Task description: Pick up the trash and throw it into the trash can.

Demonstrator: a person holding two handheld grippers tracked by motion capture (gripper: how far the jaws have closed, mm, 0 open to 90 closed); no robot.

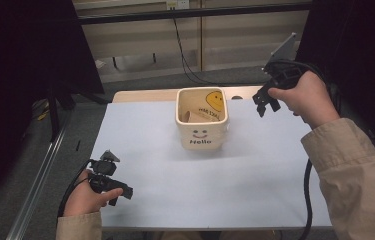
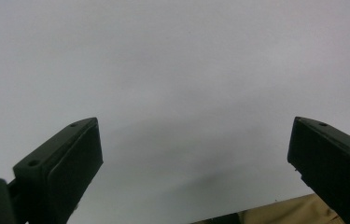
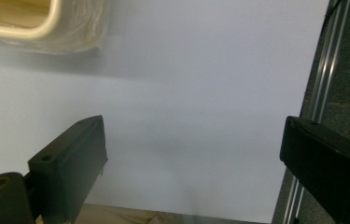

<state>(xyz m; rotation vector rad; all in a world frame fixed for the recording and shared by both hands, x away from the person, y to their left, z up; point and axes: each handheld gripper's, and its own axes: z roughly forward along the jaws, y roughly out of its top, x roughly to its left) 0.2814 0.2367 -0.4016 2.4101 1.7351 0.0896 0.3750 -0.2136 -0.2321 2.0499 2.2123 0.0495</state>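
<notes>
A cream square pot (image 1: 201, 120) with a smiley face and the word "Hello" stands at the back middle of the white tabletop (image 1: 175, 185). Something brownish (image 1: 194, 117) lies inside it; what it is I cannot tell. My right gripper (image 1: 266, 104) hangs in the air to the right of the pot, held in a hand, pointing down. Its jaws stand wide apart over bare table in the right gripper view (image 3: 193, 123), with the pot's corner (image 3: 46, 28) at upper left. My left gripper (image 1: 121, 192) rests low at the front left, open and with nothing between its fingers (image 2: 193, 128).
A metal rail (image 1: 40, 175) runs along the table's left side, also seen as rail (image 3: 322, 93). Black cable (image 1: 307, 200) trails from the right gripper past a tan sleeve (image 1: 360, 175). A wooden edge (image 1: 140, 95) shows behind the white sheet. Dark curtains flank both sides.
</notes>
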